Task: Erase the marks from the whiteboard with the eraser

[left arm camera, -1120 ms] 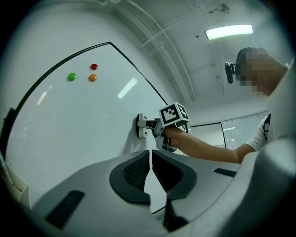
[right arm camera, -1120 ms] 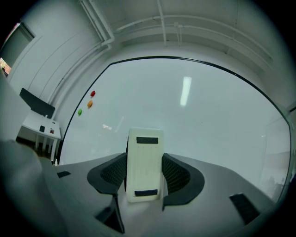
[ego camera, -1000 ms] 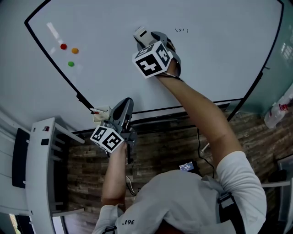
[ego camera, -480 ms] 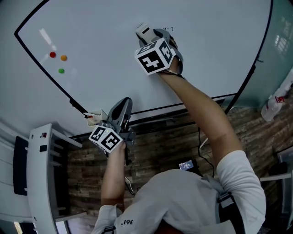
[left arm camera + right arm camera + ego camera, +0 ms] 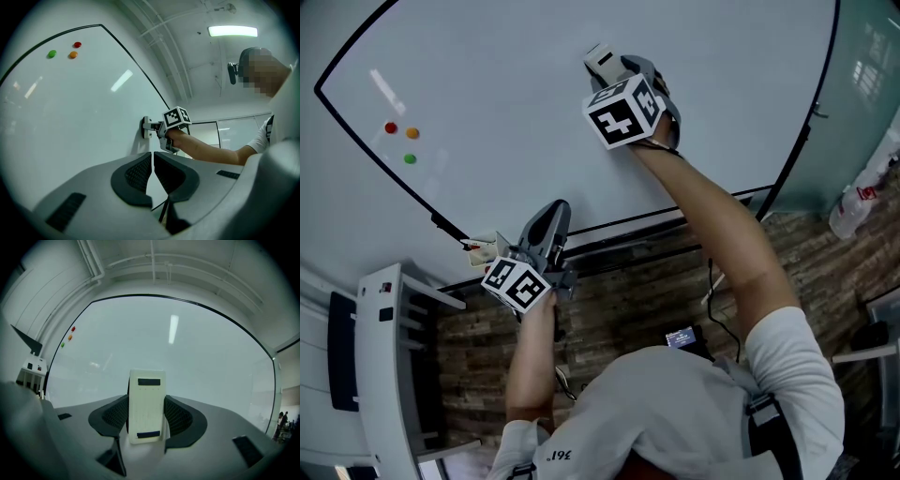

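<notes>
The whiteboard (image 5: 487, 103) fills the upper head view. My right gripper (image 5: 614, 67) is shut on the white eraser (image 5: 600, 58) and presses it flat against the board. No written marks show on the board; the spot under the eraser is hidden. In the right gripper view the eraser (image 5: 146, 404) stands upright between the jaws of my right gripper (image 5: 146, 409), facing the whiteboard (image 5: 187, 348). My left gripper (image 5: 555, 208) hangs by the board's lower edge, shut and empty. The left gripper view shows my left gripper (image 5: 152, 165), with the right gripper (image 5: 159, 129) and eraser (image 5: 146, 127) beyond it.
Red (image 5: 391, 127), orange (image 5: 412, 133) and green (image 5: 410, 158) magnets sit at the board's left. A small white clip (image 5: 483, 249) is at the board's lower corner. A white rack (image 5: 384, 356) stands at lower left, a plastic bottle (image 5: 853, 211) at right, over the wood-pattern floor (image 5: 628, 300).
My right gripper slid the eraser rightward across the board onto the small written marks, which no longer show. The left gripper stayed shut near the board's lower edge.
</notes>
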A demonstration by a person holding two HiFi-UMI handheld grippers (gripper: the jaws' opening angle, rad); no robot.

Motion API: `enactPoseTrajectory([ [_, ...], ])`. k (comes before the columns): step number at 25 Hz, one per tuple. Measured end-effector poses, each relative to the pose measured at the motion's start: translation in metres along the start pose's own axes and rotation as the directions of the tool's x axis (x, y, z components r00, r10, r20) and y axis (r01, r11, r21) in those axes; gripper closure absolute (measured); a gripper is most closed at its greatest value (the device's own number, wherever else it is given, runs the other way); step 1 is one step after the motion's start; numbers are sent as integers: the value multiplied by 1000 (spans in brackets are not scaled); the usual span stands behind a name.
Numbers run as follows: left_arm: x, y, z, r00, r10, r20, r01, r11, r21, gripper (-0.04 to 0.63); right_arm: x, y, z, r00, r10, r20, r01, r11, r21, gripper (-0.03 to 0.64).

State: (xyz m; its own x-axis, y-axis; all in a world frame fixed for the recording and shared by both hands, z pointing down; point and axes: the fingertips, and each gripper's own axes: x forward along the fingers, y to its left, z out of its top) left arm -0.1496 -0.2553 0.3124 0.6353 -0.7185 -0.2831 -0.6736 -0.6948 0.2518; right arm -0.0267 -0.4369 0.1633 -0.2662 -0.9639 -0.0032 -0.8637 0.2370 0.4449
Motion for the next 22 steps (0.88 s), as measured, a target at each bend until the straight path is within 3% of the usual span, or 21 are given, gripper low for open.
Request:
enactPoseTrajectory([
  [22, 47, -33, -24, 998, -51, -23, 50, 999, -12, 574, -17, -96, -51, 995, -93, -42, 92, 996, -11, 362],
])
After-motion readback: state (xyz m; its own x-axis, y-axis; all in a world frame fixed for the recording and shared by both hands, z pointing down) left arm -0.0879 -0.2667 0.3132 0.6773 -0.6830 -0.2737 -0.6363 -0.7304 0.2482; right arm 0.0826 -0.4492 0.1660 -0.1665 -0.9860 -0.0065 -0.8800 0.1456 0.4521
